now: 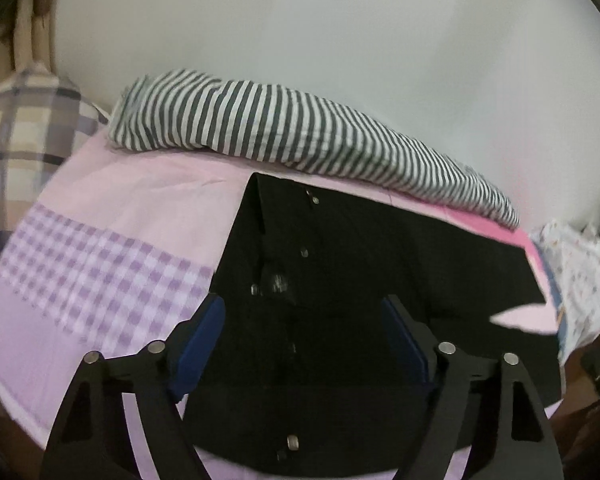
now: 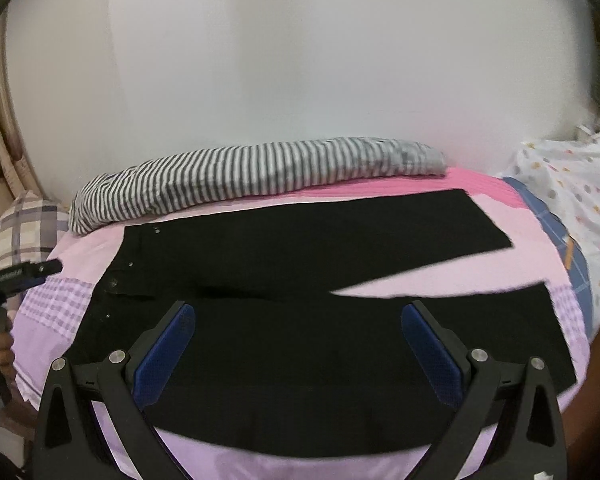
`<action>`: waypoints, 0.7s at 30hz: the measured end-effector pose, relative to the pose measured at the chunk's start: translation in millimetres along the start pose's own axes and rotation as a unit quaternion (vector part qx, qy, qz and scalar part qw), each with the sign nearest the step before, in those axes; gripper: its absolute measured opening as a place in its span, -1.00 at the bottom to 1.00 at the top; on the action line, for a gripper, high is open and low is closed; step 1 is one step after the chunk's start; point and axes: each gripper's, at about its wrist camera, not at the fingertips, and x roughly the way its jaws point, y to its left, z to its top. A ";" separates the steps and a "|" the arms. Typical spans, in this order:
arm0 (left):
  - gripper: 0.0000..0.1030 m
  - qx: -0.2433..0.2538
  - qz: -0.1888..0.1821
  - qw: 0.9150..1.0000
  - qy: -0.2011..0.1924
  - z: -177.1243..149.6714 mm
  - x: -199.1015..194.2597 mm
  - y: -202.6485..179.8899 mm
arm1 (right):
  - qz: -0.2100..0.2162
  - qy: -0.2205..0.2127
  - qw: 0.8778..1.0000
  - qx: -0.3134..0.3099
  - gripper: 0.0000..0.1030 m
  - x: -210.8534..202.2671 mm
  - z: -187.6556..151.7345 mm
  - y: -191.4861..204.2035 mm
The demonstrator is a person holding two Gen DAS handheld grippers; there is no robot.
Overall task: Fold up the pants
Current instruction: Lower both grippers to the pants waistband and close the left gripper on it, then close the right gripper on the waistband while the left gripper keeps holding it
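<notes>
Black pants (image 2: 300, 248) lie flat on the pink and purple bed sheet (image 2: 60, 304), waist with metal buttons at the left, both legs stretching right and parted in a narrow V. My right gripper (image 2: 299, 308) hangs open above the near leg, nothing between its blue pads. In the left wrist view the pants (image 1: 360, 248) fill the middle, and my left gripper (image 1: 304, 300) stands open over the waist and fly, its pads apart from the cloth. In the right wrist view the left gripper (image 2: 20, 276) appears at the far left, with a hand (image 2: 0, 352) holding it.
A rolled grey-and-white striped cloth (image 2: 252, 176) lies along the white wall behind the pants. A plaid pillow (image 2: 24, 224) sits at the left end of the bed. A white dotted quilt (image 2: 572, 200) is bunched at the right. The bed's near edge runs just below the grippers.
</notes>
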 end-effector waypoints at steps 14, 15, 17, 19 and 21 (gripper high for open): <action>-0.10 -0.113 -0.121 0.982 0.096 86.6 135.7 69.5 | 0.056 0.062 0.996 -0.038 0.99 124.0 73.2 76.4; -0.10 -0.113 -0.116 0.982 0.101 88.5 143.5 72.0 | 0.058 0.064 0.996 -0.038 0.99 130.8 76.7 78.5; -0.11 -0.121 -0.124 0.978 0.112 92.5 161.2 80.7 | 0.067 0.070 0.995 -0.033 0.99 146.1 84.6 82.5; -0.14 -0.133 -0.133 0.974 0.124 93.9 174.5 87.5 | 0.068 0.073 0.994 -0.033 0.99 158.5 90.4 86.0; -0.15 -0.142 -0.146 0.970 0.133 96.0 187.6 92.5 | 0.066 0.078 0.994 -0.036 0.99 174.3 96.8 87.7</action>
